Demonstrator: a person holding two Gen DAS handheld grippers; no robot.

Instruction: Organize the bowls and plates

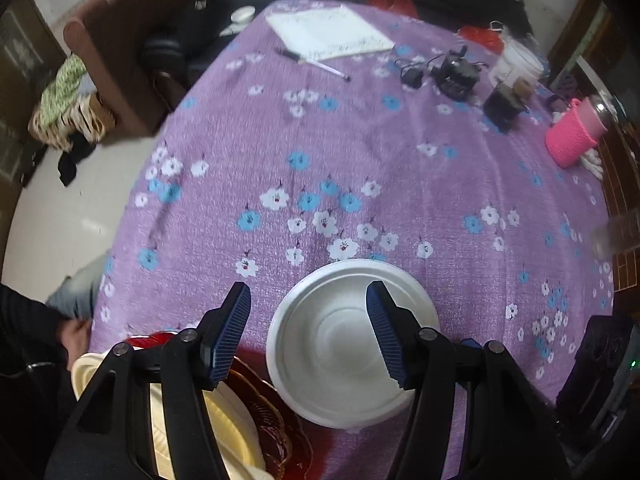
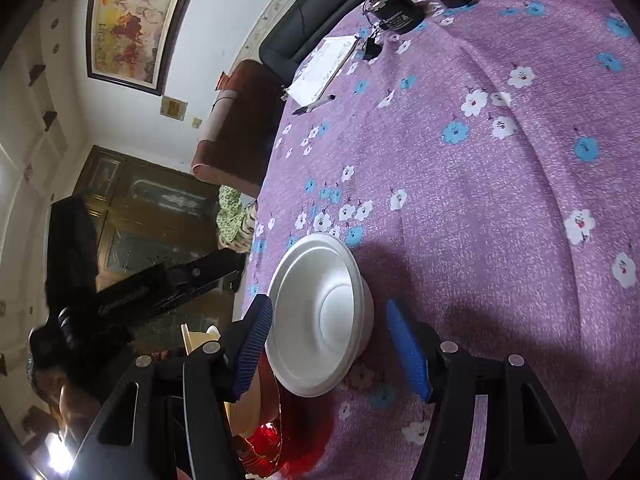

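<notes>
White bowl (image 1: 344, 344) sits upright on the desk (image 1: 400, 168), on the purple flowered cloth, near its front edge. Cream plate (image 1: 224, 428) on red glass dish (image 1: 280, 432) lies at the bowl's 8 o'clock. Left tongs (image 1: 310, 334) open wide, empty, above the bowl. Right tongs (image 2: 330, 350) open, straddling the bowl, pads clear.

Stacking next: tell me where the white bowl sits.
The white bowl stands upright on the purple floral tablecloth near its front edge, right of the red plate.

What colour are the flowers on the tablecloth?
White and blue flowers on a purple fabric tablecloth. The left wrist view shows them best.
</notes>
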